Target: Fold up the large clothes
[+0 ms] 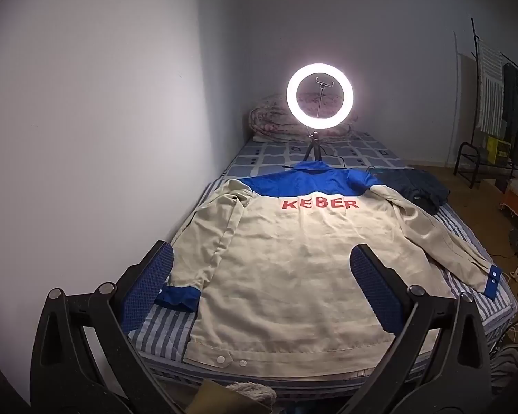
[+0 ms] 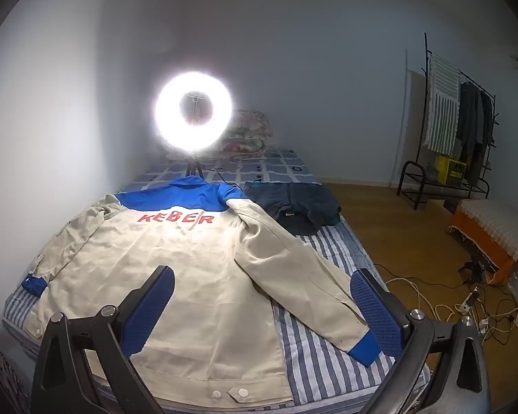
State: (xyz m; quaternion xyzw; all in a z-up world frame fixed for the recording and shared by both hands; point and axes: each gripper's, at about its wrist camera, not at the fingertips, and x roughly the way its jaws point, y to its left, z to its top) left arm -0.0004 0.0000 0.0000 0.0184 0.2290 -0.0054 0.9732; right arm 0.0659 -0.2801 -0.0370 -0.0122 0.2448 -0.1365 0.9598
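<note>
Jacket [image 1: 293,269] spread back-up on the bed [image 1: 473,238].
Creased beige cloth, blue yoke and cuffs, red lettering; collar toward the ring light [image 1: 319,95], hem nearest, lengthwise along the striped sheet beside a white wall. Left gripper [image 1: 260,269] and right gripper [image 2: 260,291] hover wide, empty.

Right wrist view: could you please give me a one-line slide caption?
Open right gripper hovers over a beige-and-blue KEBER jacket spread back-up on a striped bed, lit by a ring light.
</note>
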